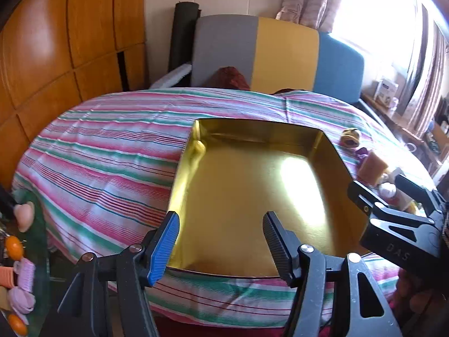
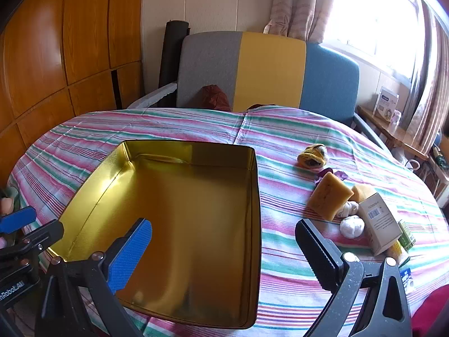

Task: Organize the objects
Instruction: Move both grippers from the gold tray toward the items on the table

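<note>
A gold metal tin lies open on the striped tablecloth; it also shows in the left wrist view. My left gripper is open and empty above the tin's near edge. My right gripper is open and empty over the tin's near right side. To the right of the tin lie a yellow knitted item, a purple scrap, a yellow sponge, white balls and a white box.
A grey, yellow and blue chair stands behind the table. Wooden cabinets fill the left. A side shelf is at the right by the window. Small pink and orange items sit off the table's left edge.
</note>
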A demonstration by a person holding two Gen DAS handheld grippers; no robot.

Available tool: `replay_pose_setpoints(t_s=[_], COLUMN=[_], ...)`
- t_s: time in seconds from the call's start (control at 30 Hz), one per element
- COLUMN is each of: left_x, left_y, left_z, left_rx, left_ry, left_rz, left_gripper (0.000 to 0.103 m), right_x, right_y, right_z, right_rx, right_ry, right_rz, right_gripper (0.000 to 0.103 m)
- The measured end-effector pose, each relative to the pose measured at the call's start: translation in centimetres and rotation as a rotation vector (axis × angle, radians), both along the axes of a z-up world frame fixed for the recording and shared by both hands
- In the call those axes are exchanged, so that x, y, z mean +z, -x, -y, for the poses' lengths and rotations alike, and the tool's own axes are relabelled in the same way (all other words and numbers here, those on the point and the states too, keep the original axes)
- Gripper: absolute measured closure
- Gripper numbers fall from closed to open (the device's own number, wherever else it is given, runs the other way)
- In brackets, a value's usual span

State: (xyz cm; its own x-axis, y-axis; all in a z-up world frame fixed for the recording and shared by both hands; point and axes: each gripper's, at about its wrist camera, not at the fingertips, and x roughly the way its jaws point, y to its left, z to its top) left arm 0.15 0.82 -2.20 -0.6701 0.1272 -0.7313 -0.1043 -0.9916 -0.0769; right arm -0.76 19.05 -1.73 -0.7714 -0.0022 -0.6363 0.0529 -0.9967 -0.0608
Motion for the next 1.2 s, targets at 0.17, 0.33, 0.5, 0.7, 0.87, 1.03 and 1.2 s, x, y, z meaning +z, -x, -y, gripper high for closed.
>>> replay_pose_setpoints(t_s=[0.17, 0.33, 0.5, 0.7, 0.87, 1.03, 1.2], left_x=[-0.7, -1.0, -0.9, -0.8, -0.9, -1.0, 0.2], left_y=[0.4, 0.1, 0.5, 1.2, 1.9, 2.5, 2.8], left_z=[-0.7, -2.5, -2.9, -3.7, -5.0, -6.8, -9.8], left_rx=[-0.031, -0.064, -0.085, -0.077, -0.112, -0.189, -0.294], left_ry=[-0.028, 0.026, 0.01, -0.025, -0.034, -0.073, -0.095], left_rz=[0.068, 0.053, 0.064, 0.085, 0.119, 0.165, 0.153], left_gripper=[0.04, 0.04, 0.04, 0.034, 0.032, 0.032, 0.034], right_x=[0.0, -0.2, -0.5, -0.6, -0.2, 0.8, 1.9], right_y=[0.2, 0.4, 0.7, 1.0, 1.1, 0.9, 0.2], right_z=[-0.3, -1.1, -2.2, -3.7, -6.7, -12.4, -21.4], right_rx=[0.004, -0.003, -0.022, -0.044, -0.087, -0.178, -0.367], right_ry=[-0.004, -0.003, -0.001, 0.002, 0.013, 0.058, 0.149], right_rz=[0.0, 0.008, 0.021, 0.025, 0.026, 0.032, 0.028], right_gripper=[0.0, 0.0, 0.0, 0.0, 0.0, 0.0, 0.0])
